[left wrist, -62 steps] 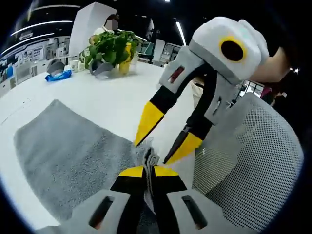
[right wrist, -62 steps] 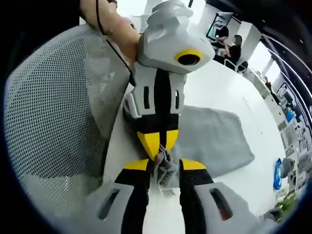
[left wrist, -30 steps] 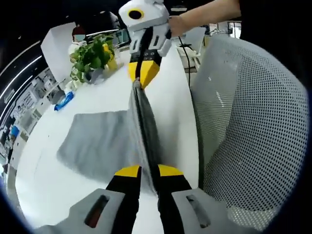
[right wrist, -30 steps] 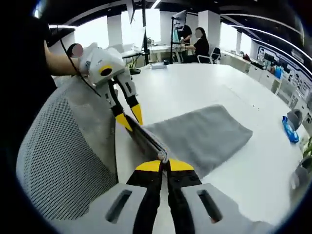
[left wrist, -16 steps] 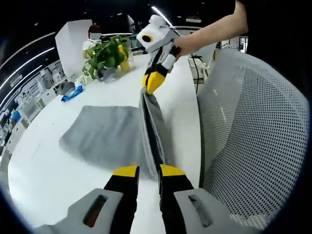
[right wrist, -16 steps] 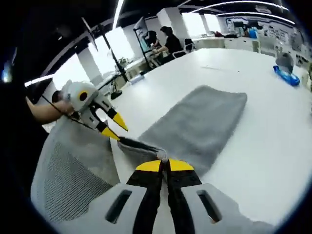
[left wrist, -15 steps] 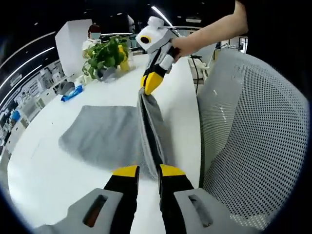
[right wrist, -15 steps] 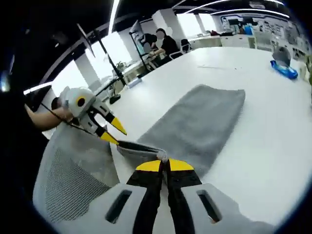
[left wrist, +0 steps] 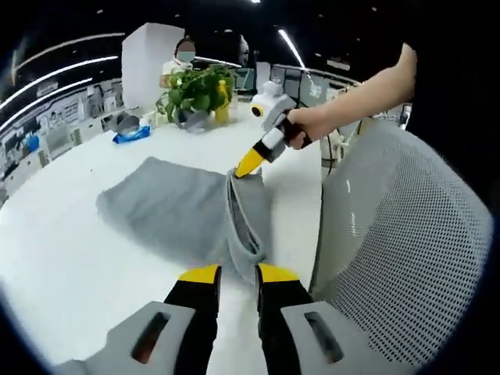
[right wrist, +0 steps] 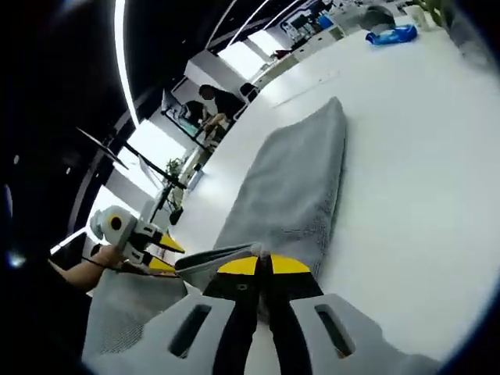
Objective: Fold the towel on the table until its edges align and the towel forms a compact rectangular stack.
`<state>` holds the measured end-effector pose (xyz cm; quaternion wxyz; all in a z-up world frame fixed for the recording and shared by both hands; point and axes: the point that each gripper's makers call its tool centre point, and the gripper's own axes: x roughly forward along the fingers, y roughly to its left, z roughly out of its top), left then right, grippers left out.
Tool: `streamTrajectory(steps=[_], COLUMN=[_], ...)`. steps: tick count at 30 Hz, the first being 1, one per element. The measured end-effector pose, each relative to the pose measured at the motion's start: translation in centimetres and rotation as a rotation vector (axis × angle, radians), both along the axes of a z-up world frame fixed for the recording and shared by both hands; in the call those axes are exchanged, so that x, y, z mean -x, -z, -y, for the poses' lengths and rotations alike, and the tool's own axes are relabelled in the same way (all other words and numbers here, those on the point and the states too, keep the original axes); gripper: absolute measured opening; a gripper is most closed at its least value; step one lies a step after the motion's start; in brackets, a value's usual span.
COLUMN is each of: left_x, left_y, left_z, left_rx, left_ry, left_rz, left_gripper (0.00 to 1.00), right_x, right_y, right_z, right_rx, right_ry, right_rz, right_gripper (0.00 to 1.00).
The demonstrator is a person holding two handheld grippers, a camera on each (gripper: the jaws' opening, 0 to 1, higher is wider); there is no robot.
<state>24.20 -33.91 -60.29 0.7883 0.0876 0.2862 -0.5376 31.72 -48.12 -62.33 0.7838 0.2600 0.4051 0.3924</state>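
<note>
Currently the grey towel lies on the white table, its near edge lifted and stretched taut between both grippers. Left gripper pinches one corner, its jaws slightly apart around the cloth. Right gripper has jaws pressed together on the other corner; in the left gripper view it sits at the far end of the edge. Mesh chair on the right. Potted plant and blue packet far back.

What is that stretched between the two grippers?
In the left gripper view, the grey towel's lifted edge runs from the left gripper to the right gripper.
</note>
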Motion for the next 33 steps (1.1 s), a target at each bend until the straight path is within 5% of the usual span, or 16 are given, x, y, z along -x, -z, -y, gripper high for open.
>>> streamTrajectory(steps=[7, 11, 16, 21, 27, 33], left_x=[-0.7, -1.2, -1.6, -2.4, -2.7, -3.1], left_y=[0.0, 0.5, 1.6, -0.3, -2.4, -5.9], left_z=[0.9, 1.7, 2.3, 1.5, 1.5, 1.7], left_rx=[0.083, 0.059, -0.048, 0.077, 0.121, 0.288], left_ry=[-0.024, 0.005, 0.062, -0.029, -0.055, -0.119], left_rz=[0.017, 0.032, 0.118, 0.073, 0.07, 0.006], left_gripper=[0.22, 0.21, 0.17, 0.07, 0.06, 0.05], right_x=[0.1, 0.1, 0.2, 1.2, 2.5, 3.5], right_y=[0.2, 0.4, 0.1, -1.6, -4.4, -8.0], right_z=[0.0, -0.1, 0.0, 0.5, 1.1, 1.5], right_rx=[-0.022, -0.038, -0.049, -0.102, -0.119, -0.188], right_ry=[0.021, 0.036, 0.037, -0.026, -0.085, -0.112], right_rz=[-0.026, -0.051, -0.059, 0.006, 0.115, 0.216], right_gripper=[0.0, 0.0, 0.0, 0.0, 0.0, 0.0])
